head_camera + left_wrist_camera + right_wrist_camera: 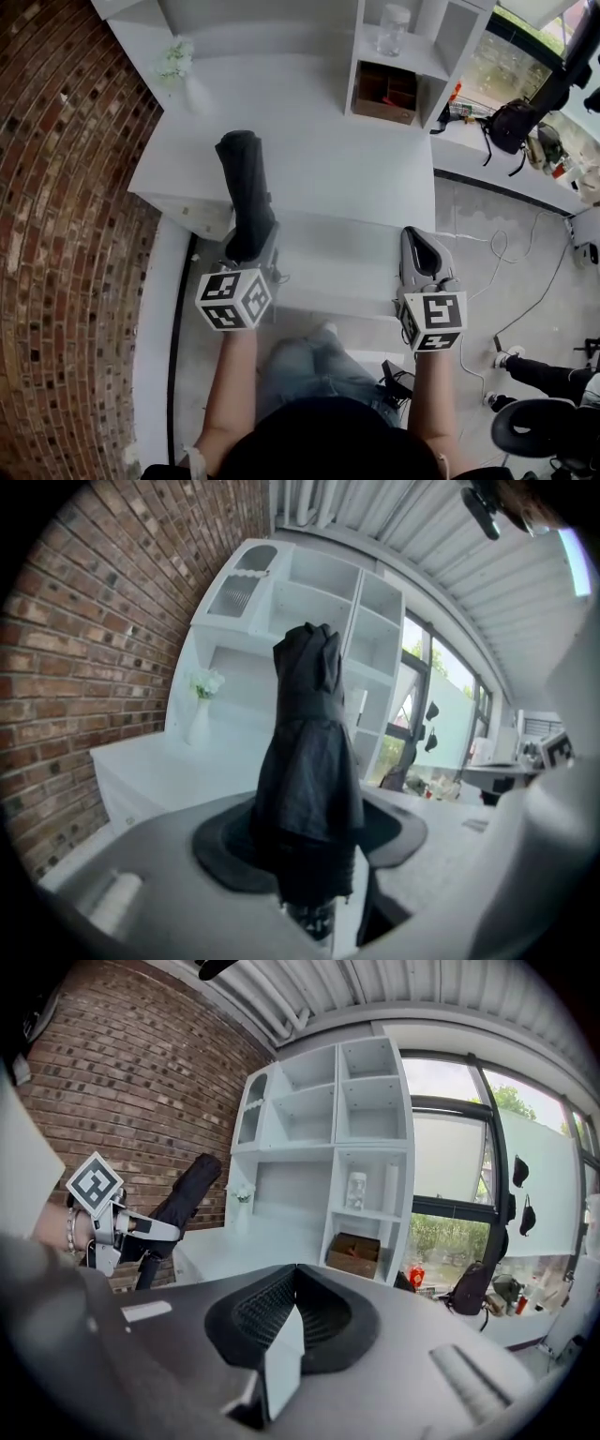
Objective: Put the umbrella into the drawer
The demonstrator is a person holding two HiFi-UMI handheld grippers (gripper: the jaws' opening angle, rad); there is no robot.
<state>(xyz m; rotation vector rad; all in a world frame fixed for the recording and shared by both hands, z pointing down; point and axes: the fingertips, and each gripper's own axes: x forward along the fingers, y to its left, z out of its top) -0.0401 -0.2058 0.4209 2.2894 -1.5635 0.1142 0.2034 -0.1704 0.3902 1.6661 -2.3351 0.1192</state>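
My left gripper point(251, 246) is shut on a folded black umbrella point(246, 192) near its lower end. The umbrella sticks up and forward over the front edge of the white desk point(319, 150). In the left gripper view the umbrella point(309, 761) stands upright between the jaws and hides the gap. The right gripper view shows the umbrella point(178, 1206) slanting up from the left gripper point(122, 1227). My right gripper point(422, 253) hovers to the right at about the same height, shut with nothing in it point(295, 1283). A drawer front point(202, 217) shows at the desk's left corner; I cannot tell whether any drawer is open.
A white shelf unit point(441, 47) at the desk's back holds a cardboard box point(384, 92) and a glass jar point(392, 28). A vase of flowers point(178, 66) stands at the back left. A brick wall point(56, 234) runs along the left. A black backpack point(514, 127), cables and an office chair point(544, 431) are on the right.
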